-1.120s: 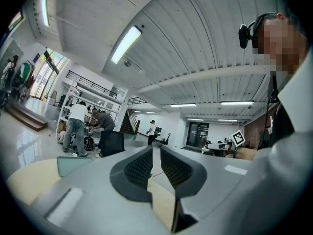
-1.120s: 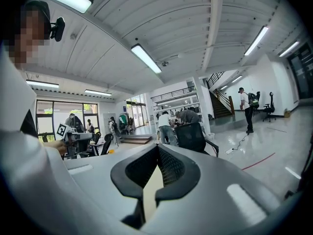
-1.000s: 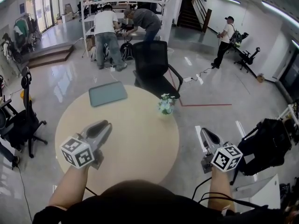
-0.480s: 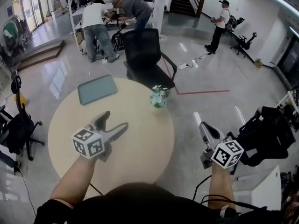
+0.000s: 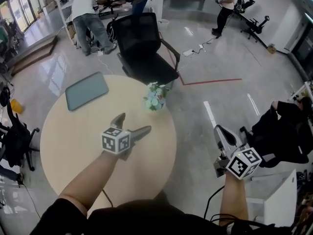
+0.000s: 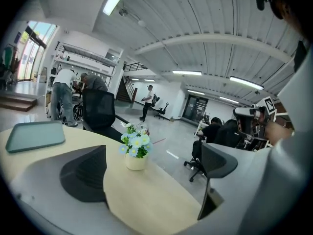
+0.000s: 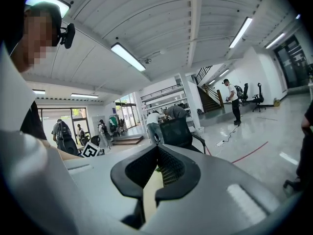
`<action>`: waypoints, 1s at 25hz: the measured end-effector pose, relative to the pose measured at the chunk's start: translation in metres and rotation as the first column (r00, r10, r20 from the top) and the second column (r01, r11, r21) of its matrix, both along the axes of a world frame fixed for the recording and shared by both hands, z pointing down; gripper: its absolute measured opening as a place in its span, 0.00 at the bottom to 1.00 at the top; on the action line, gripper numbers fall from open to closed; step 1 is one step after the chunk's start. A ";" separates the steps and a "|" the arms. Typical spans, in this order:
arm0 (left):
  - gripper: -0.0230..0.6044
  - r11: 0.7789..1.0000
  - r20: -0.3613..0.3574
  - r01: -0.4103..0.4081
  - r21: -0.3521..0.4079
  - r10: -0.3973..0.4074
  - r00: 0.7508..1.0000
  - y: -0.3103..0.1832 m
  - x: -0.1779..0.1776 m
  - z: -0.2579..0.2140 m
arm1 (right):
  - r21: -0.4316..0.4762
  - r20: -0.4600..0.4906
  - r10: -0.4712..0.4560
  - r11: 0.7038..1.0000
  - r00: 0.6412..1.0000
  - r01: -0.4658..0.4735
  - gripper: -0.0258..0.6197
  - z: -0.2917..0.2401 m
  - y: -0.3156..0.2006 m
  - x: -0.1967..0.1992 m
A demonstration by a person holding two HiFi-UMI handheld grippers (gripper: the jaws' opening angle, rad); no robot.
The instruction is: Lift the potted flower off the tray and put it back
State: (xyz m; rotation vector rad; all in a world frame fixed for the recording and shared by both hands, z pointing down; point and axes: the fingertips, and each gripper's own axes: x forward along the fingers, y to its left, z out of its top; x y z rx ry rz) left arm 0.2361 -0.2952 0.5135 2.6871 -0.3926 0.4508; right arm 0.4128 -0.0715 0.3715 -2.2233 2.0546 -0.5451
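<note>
A small cream pot of pale blue and white flowers (image 5: 155,97) stands on the round wooden table (image 5: 73,131) near its far right edge, apart from the teal tray (image 5: 87,90) at the far left. My left gripper (image 5: 134,122) hovers over the table a short way in front of the flower, its jaws opening wide with nothing between them. In the left gripper view the flower (image 6: 135,147) sits ahead between the two pads, and the tray (image 6: 33,135) lies to the left. My right gripper (image 5: 218,131) is off the table to the right, shut and empty (image 7: 156,150).
A black office chair (image 5: 142,45) stands just behind the table by the flower. Another black chair (image 5: 14,136) is at the left. Two people (image 5: 90,13) work at shelves at the back; a seated person (image 5: 288,131) is at the right. A red line (image 5: 210,81) marks the glossy floor.
My left gripper has moved forward over the table toward the flower, and its jaws have gone from nearly shut to wide open. The right gripper shifted a little and stays shut.
</note>
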 end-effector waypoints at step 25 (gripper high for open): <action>0.97 0.989 0.194 0.118 0.086 -0.133 0.972 -0.084 0.181 0.195 | -0.107 0.095 0.062 0.993 0.994 -0.052 0.06 0.116 -0.002 0.106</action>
